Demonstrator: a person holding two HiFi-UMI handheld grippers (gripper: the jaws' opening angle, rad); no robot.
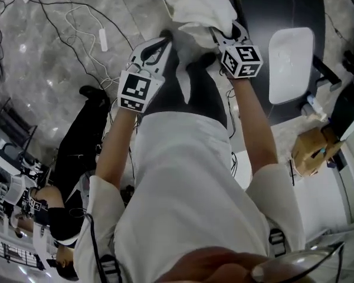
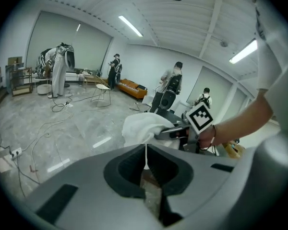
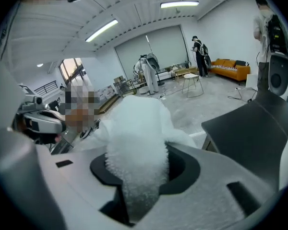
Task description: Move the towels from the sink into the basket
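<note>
At the top centre of the head view, just left of the dark worktop (image 1: 283, 7), the white towel (image 1: 203, 7) is bunched between the left hand-held gripper (image 1: 167, 37), pinching its thin edge, and the right hand-held gripper (image 1: 217, 34), clenched on a thick fold.

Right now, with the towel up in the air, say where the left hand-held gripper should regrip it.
Probably the thick bunch of the towel beside the right hand-held gripper, coming from its left. The left hand-held gripper pinches only a thin edge, while the right one clamps a fat fold.
</note>
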